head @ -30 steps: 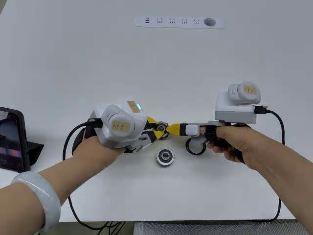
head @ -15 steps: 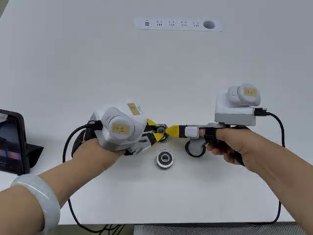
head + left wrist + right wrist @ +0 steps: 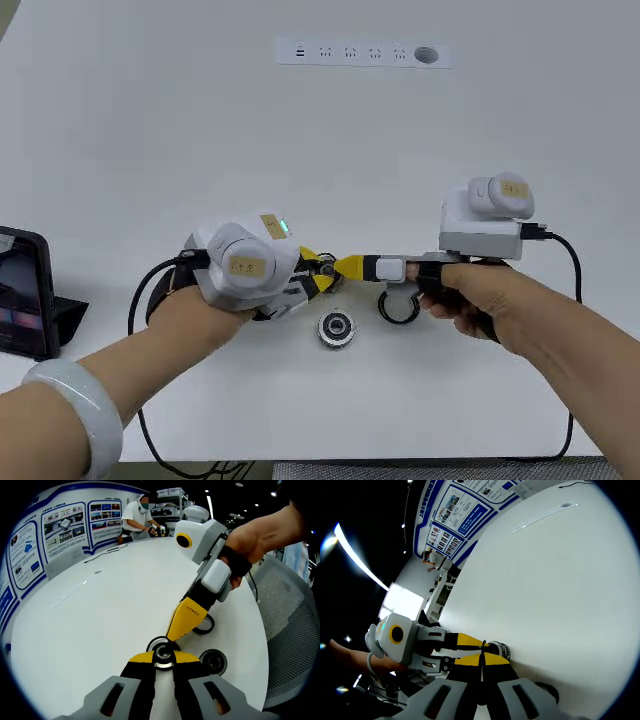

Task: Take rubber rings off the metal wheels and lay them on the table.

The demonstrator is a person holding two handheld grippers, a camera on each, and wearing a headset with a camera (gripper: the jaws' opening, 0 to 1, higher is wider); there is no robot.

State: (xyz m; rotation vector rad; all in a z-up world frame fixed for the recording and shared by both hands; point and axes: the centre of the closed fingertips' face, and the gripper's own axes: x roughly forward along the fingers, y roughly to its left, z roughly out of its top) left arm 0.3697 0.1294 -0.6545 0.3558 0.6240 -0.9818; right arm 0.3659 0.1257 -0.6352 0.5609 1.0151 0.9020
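Small lettering on the right gripper reads, perhaps, "KENSE".

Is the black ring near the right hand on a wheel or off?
Off: the ring lies flat on the table, nothing inside it.

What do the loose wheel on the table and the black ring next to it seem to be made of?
The loose wheel: probably metal, silvery and shiny, since its rim gives bright glints around a darker centre. The black ring: likely rubber, matte black and thin, with no shine on it; a soft plastic cannot be excluded by look alone.
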